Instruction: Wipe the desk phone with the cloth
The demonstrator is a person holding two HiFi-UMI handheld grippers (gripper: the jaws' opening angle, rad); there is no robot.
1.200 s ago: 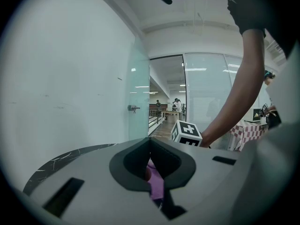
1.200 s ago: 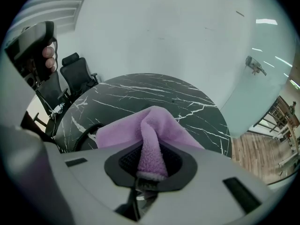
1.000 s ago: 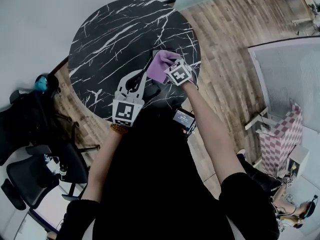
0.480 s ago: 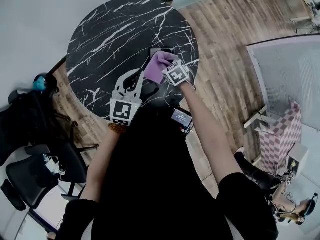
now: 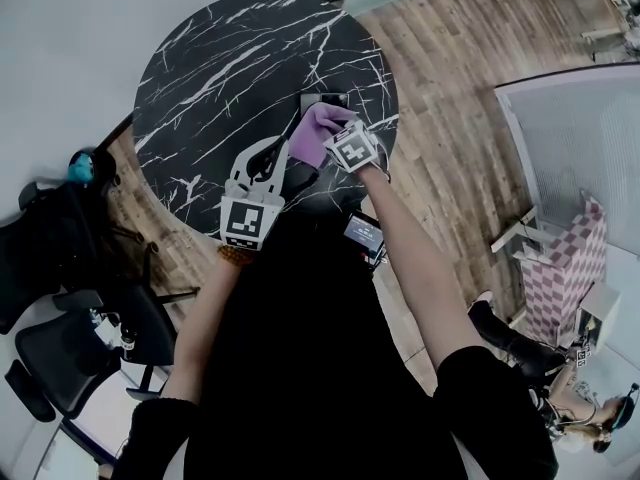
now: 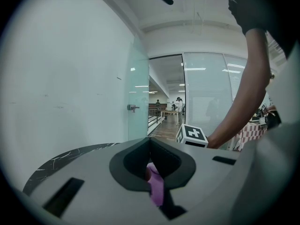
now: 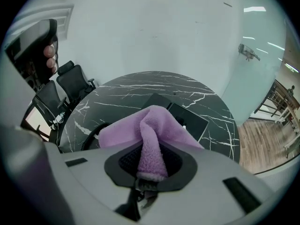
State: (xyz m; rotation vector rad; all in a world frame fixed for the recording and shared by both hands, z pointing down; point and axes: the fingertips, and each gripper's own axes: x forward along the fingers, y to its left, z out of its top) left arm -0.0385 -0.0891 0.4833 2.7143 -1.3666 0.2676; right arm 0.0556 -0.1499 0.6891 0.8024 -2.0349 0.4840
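The desk phone (image 5: 325, 100) is black and lies on the round black marble table (image 5: 220, 68); the purple cloth (image 5: 315, 133) covers most of it. Over the phone's near side, my right gripper (image 5: 335, 138) is shut on the cloth. In the right gripper view the cloth (image 7: 152, 139) folds through the jaws, with the phone's dark panel (image 7: 188, 121) beyond it. My left gripper (image 5: 288, 140) lies beside the cloth's left edge. Its jaws look shut, and a strip of the purple cloth (image 6: 155, 186) shows between them.
A black coiled cord (image 7: 91, 134) runs over the table at the phone's left. Black office chairs (image 5: 60, 353) stand at the left on the wood floor. A small lit screen (image 5: 364, 235) hangs by my waist, near the table's edge (image 5: 385, 118).
Hardly anything: both grippers and the cloth keep about the same place over the phone.
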